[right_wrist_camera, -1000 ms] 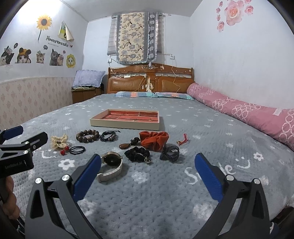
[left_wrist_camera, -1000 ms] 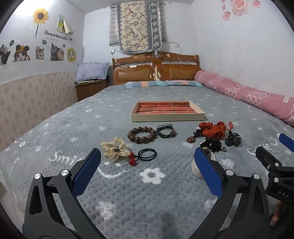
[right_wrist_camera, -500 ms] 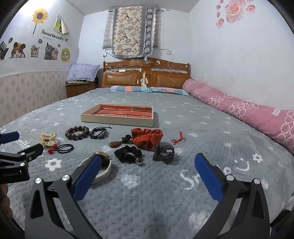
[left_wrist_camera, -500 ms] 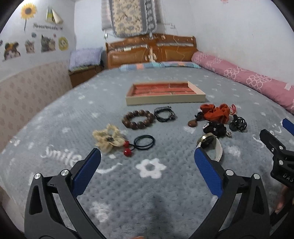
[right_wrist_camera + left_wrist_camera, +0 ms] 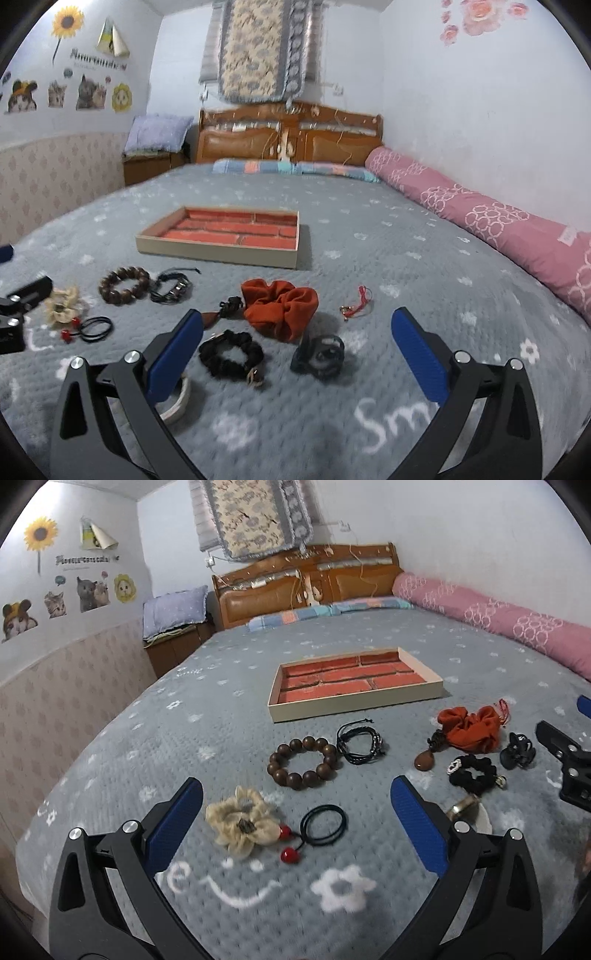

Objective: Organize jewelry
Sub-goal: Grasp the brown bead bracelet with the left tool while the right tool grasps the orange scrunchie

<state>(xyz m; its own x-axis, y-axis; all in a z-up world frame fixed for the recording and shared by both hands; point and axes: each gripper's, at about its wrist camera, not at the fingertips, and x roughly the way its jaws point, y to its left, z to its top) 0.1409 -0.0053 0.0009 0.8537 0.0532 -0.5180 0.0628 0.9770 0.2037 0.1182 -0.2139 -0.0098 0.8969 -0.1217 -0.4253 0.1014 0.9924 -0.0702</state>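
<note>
A shallow beige tray (image 5: 354, 700) with red compartments lies on the grey bed; it also shows in the right wrist view (image 5: 218, 254). In front of it lie a wooden bead bracelet (image 5: 302, 763), a black cord bracelet (image 5: 360, 741), a cream flower hair tie (image 5: 242, 822), a black elastic with red beads (image 5: 321, 827), an orange scrunchie (image 5: 280, 308), a black scrunchie (image 5: 231, 354), a black claw clip (image 5: 320, 356) and a red string charm (image 5: 360, 302). My left gripper (image 5: 295, 819) is open above the flower tie and elastic. My right gripper (image 5: 295, 345) is open over the scrunchies and clip.
A white watch band (image 5: 177, 404) lies partly behind my right gripper's left finger. A brown pendant (image 5: 424, 761) lies beside the orange scrunchie. A pink bolster (image 5: 498, 229) runs along the right wall. The wooden headboard (image 5: 288, 136) stands at the far end.
Both grippers have moved forward and lower toward the jewelry; the items look larger and nearer. Both stay open and empty.
</note>
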